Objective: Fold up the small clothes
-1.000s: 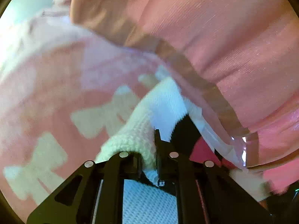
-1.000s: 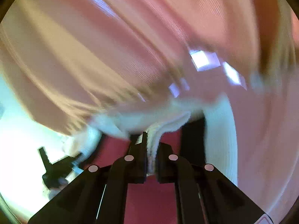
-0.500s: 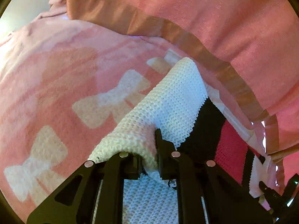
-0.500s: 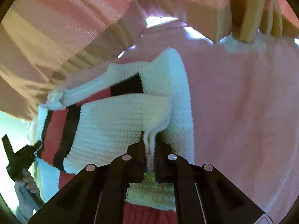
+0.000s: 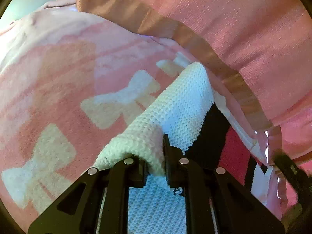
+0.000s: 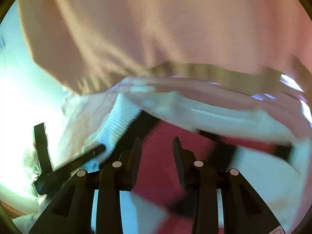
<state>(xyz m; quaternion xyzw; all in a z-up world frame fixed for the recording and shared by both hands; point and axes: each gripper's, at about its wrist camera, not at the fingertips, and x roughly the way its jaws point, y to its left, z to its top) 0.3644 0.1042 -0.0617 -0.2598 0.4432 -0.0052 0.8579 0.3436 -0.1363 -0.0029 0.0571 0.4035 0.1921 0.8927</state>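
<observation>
A small knit sweater point(image 5: 181, 105), white with black and red stripes, lies on a pink blanket. My left gripper point(image 5: 156, 154) is shut on a rolled white fold of it, and the knit bulges over the left finger. In the right wrist view, which is blurred, my right gripper point(image 6: 157, 142) hovers over the sweater's red stripe point(image 6: 158, 167). Its jaws are opening and nothing is between them. The left gripper's fingers point(image 6: 91, 152) show dark at the left, on the white knit. The right gripper point(image 5: 288, 169) appears as a dark blur at the right edge of the left wrist view.
The pink blanket point(image 5: 58, 89) with cream bow shapes spreads to the left under the sweater. A large pink cloth with a tan hem band point(image 5: 224, 25) hangs close overhead and fills the top of both views point(image 6: 165, 29). Bright glare fills the left of the right wrist view.
My right gripper has let go of the white knit edge that it held, its jaws have parted, and it has swung sideways over the red stripe. The left gripper keeps its hold.
</observation>
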